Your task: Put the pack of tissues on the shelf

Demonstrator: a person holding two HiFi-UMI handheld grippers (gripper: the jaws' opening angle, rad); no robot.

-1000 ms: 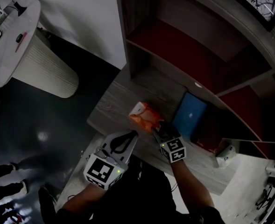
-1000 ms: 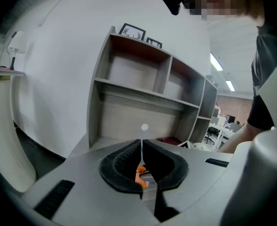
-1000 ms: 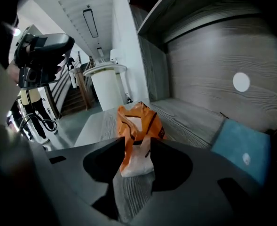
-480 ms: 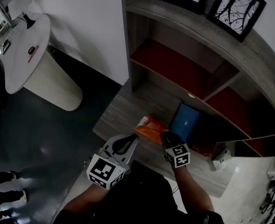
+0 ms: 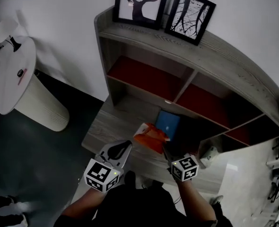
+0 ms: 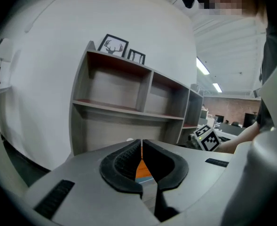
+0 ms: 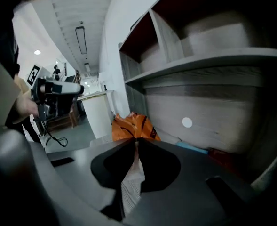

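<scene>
Light, soft and slick-wrapped by its look, the orange pack of tissues (image 5: 151, 137) hangs over the front edge of the shelf unit's (image 5: 186, 48) bottom board (image 5: 108, 126), one corner pinched in the right gripper's (image 5: 166, 151) jaws, which have just been closing on it (a fuller bite would hold surer), while the left gripper's (image 5: 122, 148) jaws are closed on nothing.

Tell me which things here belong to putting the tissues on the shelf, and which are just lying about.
Job in hand:
orange tissue pack
right claw, jaws just closing on the pack's edge
shelf unit

Lying about:
blue box
deer picture
tree picture
white round table
left claw, shut, empty
</scene>
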